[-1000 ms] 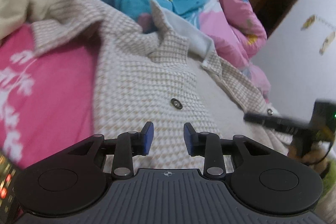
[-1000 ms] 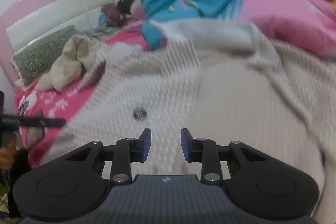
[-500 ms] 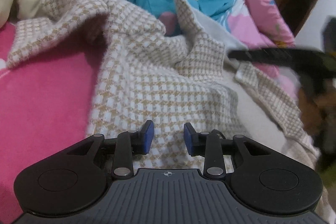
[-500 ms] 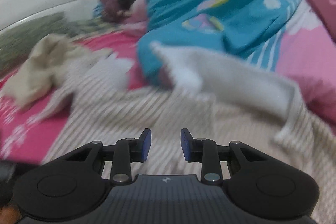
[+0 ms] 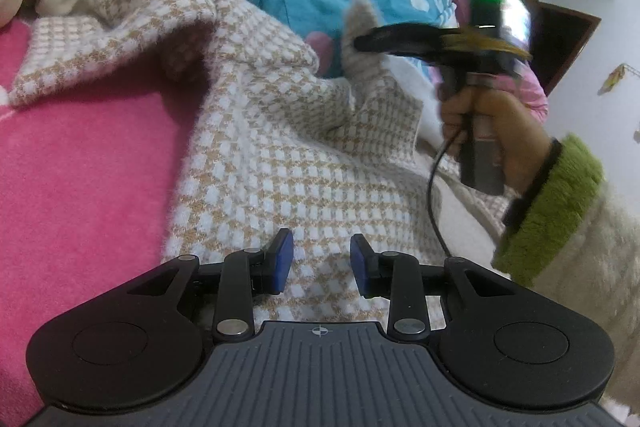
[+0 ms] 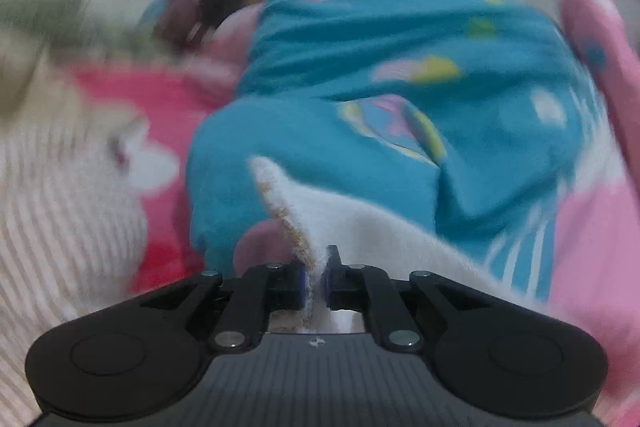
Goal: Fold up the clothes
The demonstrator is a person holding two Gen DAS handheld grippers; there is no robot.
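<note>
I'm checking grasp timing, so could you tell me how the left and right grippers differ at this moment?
The left gripper has its jaws apart over the checked coat, with nothing pinched; the right gripper is closing its jaws on the coat's pointed edge. The left view is sharp; the right view is blurred. Both have blue pads and hover over the same coat.

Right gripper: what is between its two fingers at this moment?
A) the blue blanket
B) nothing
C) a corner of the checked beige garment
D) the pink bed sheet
C: in the right wrist view the right gripper is closing on a pointed corner of the checked beige garment, which sits between its blue pads.
</note>
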